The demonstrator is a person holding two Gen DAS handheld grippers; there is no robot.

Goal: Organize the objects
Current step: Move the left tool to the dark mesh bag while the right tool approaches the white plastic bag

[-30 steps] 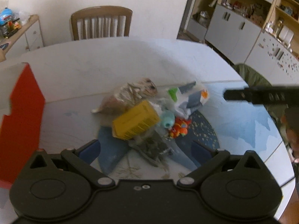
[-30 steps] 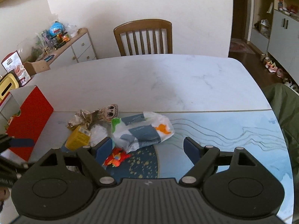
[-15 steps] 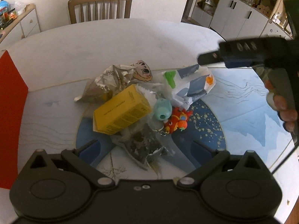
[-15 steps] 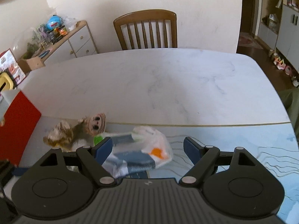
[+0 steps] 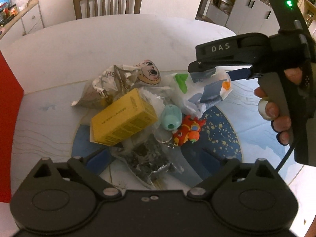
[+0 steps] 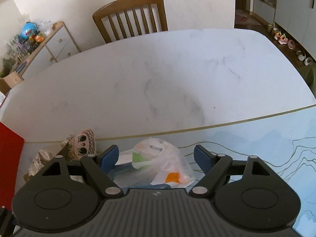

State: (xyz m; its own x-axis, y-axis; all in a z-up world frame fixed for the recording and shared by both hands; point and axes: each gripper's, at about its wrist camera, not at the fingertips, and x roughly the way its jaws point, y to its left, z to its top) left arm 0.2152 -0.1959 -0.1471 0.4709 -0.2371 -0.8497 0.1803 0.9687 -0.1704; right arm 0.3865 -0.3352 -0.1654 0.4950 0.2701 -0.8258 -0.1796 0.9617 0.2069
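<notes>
A heap of objects lies on the blue mat (image 5: 221, 136): a yellow box (image 5: 122, 118), a crumpled foil bag (image 5: 106, 86), a doll-face item (image 5: 149, 74), a teal toy (image 5: 170, 117), a red keychain toy (image 5: 187, 131), a clear bag of dark bits (image 5: 148, 158) and a white plastic packet (image 5: 205, 92). My right gripper (image 6: 157, 157) is open, its fingers on either side of the white packet (image 6: 162, 164). It also shows in the left wrist view (image 5: 219, 73), above the packet. My left gripper (image 5: 156, 158) is open, just above the near side of the heap.
A red box (image 5: 9, 90) stands at the left edge of the table. A wooden chair (image 6: 131, 17) is at the far side. A sideboard with toys (image 6: 37, 45) is at the back left and white cabinets (image 5: 248, 15) at the back right.
My right gripper has moved down and left onto the white packet, which now sits between its open fingers. My left gripper has moved closer to the heap.
</notes>
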